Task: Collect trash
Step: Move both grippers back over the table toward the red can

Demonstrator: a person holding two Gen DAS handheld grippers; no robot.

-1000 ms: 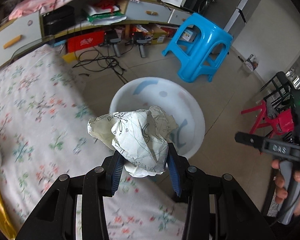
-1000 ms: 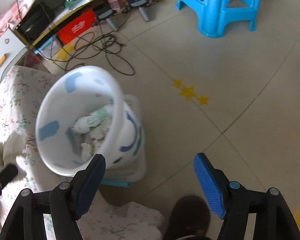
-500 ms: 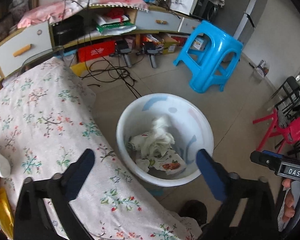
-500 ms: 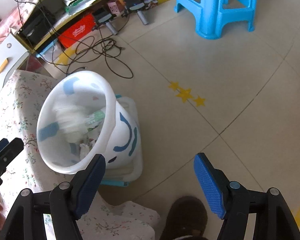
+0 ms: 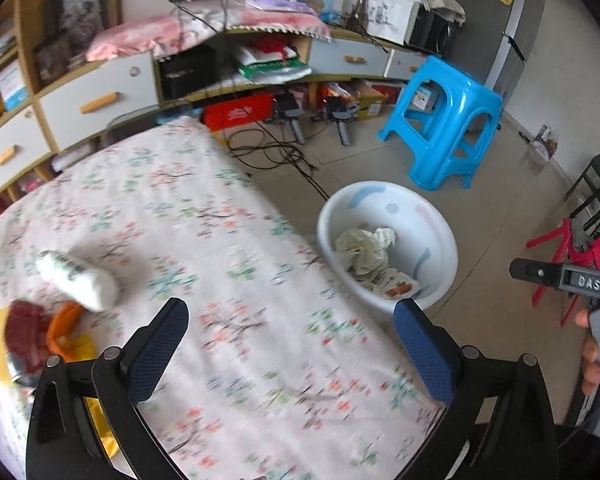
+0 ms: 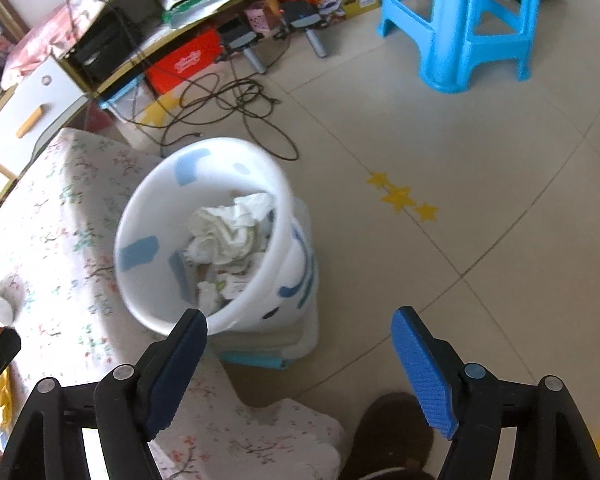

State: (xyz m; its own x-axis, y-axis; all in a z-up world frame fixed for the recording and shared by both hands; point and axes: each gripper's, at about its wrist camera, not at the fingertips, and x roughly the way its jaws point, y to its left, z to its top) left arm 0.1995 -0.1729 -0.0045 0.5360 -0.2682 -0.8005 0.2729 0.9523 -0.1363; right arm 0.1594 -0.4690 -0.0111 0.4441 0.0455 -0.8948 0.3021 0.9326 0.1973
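Tiled floor [image 6: 480, 152], blue stool [image 5: 444, 120], perhaps shelving [image 5: 100, 92]

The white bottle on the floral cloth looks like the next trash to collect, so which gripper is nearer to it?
Left. The left gripper hangs over the cloth beside the white bottle; the right gripper is off the table edge by the bin.

Soft daylight fills both my views, bright and even, with only weak shadows. In my left view the floral tabletop [image 5: 236, 264] and the white bottle [image 5: 78, 280] are smeared by motion blur. In my right view the white bin [image 6: 220, 240] looks slightly soft. The fisheye bends straight lines, and the corners are black.
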